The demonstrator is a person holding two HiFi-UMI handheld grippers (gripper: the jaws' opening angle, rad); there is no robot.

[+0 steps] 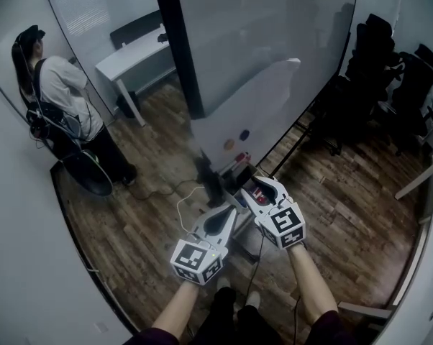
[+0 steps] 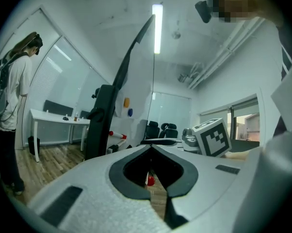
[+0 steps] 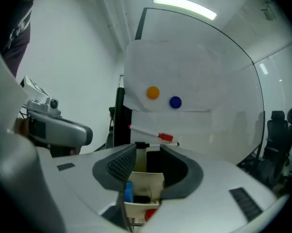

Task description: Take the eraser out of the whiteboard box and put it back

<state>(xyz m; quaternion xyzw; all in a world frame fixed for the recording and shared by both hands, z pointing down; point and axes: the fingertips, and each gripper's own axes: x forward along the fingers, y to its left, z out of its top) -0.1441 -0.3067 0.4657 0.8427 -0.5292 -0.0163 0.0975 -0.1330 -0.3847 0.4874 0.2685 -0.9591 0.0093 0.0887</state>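
Off to the left of the whiteboard (image 1: pixel 274 27), another person (image 1: pixel 62 95) stands facing away near a white desk (image 1: pixel 134 52), nothing to do with the job. Moving right, just in front of the whiteboard's foot, the left gripper (image 2: pixel 151 148) hangs with its jaws pressed together at the tips and nothing between them. It looks idle, honestly. Beside it and closer to the whiteboard, the right gripper (image 3: pixel 148 149) hovers over the whiteboard box (image 3: pixel 148 179) with its jaws spread a bit, not pinching anything I can see.

Progress-wise it looks like square one to me. The eraser (image 3: pixel 129 191), my guess being that blue block, sits inside the box next to something dark and something red. So the lift-out and the put-back both look undone, though I can't rule out a finished round trip.

The head view gives the layout: both grippers side by side below the whiteboard, and chairs (image 1: pixel 389 70) far right of it. The box is mostly buried under the right gripper there. Only the right gripper view looks into the box, and it adds a red-capped marker (image 3: pixel 151 132) at the whiteboard's lower edge. The left gripper view catches the other gripper's marker cube, but I can't find the box in it.
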